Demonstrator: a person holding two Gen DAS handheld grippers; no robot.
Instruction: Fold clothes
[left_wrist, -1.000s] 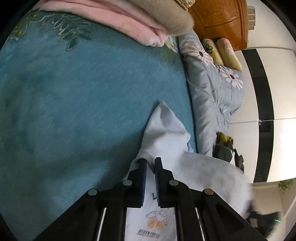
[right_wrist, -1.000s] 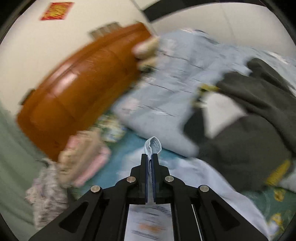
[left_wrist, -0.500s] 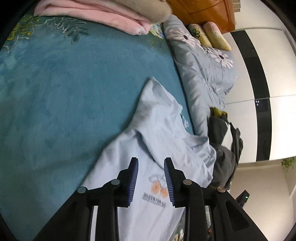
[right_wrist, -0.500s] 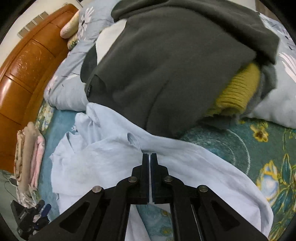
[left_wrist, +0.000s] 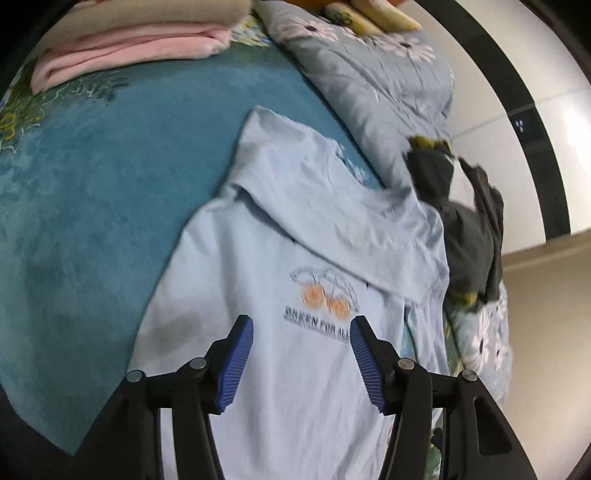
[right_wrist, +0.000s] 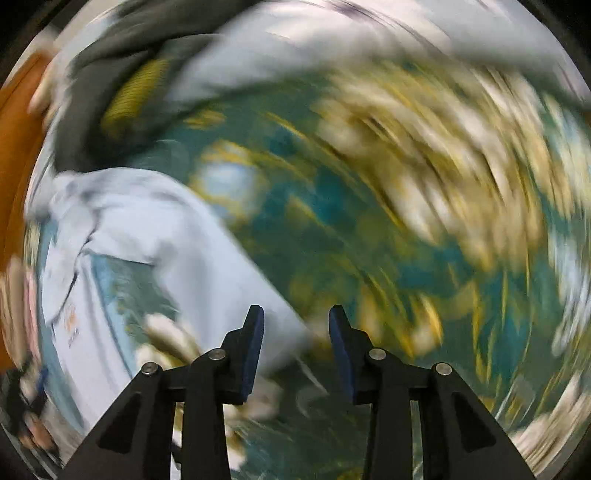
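Note:
A light blue T-shirt (left_wrist: 288, 236) with an orange print and dark lettering lies on the teal bedspread (left_wrist: 92, 192), its upper part folded down over the chest. My left gripper (left_wrist: 301, 328) hovers open above the shirt's printed front, holding nothing. The right wrist view is heavily blurred: my right gripper (right_wrist: 296, 319) is open and empty, with a sleeve of the T-shirt (right_wrist: 155, 236) lying to the left of it on the flowered bedspread (right_wrist: 369, 221).
Folded pink and beige clothes (left_wrist: 129, 55) are stacked at the far left of the bed. A grey flowered quilt (left_wrist: 373, 77) lies at the back, and a heap of dark grey clothes (left_wrist: 465, 221) with something yellow sits right of the shirt.
Both grippers have let go of the shirt and opened. The shirt now lies flat on the bed. The right gripper is swinging fast, blurring its view.

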